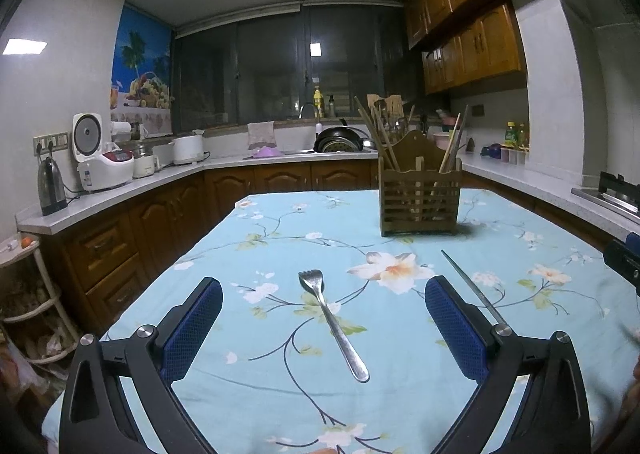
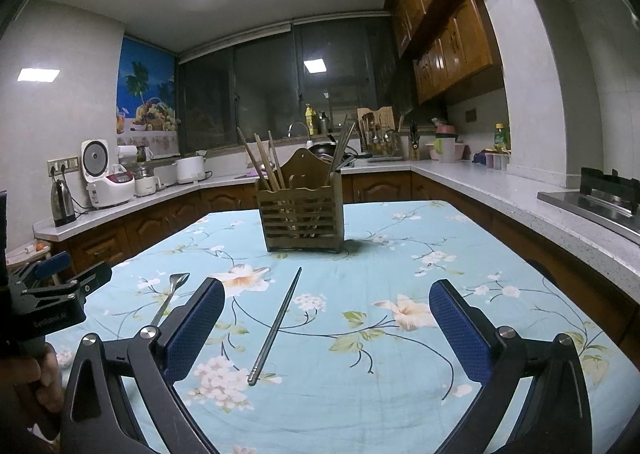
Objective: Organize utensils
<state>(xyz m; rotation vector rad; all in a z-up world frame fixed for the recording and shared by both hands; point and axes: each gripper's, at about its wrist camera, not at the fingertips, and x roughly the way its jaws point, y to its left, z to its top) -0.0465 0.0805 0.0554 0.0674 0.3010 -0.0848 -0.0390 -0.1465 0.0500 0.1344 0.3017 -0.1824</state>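
A metal fork [image 1: 332, 324] lies on the floral blue tablecloth [image 1: 280, 246], between the open fingers of my left gripper [image 1: 324, 292], tines pointing away. A metal chopstick [image 1: 472, 290] lies to its right; in the right wrist view the chopstick [image 2: 276, 326] lies between the open fingers of my right gripper [image 2: 327, 292]. A wooden slatted utensil holder [image 1: 419, 193] with chopsticks in it stands at the far side of the table, also in the right wrist view [image 2: 300, 213]. The fork [image 2: 170, 294] and my left gripper [image 2: 60, 282] show at the left there. Both grippers are empty.
Kitchen counters [image 1: 120, 189] ring the table, with a kettle [image 1: 51, 185], rice cookers [image 1: 104, 161] and a sink with a pan [image 1: 340, 139]. A gas hob [image 2: 600, 197] sits on the right counter. A white rack [image 1: 36, 294] stands left of the table.
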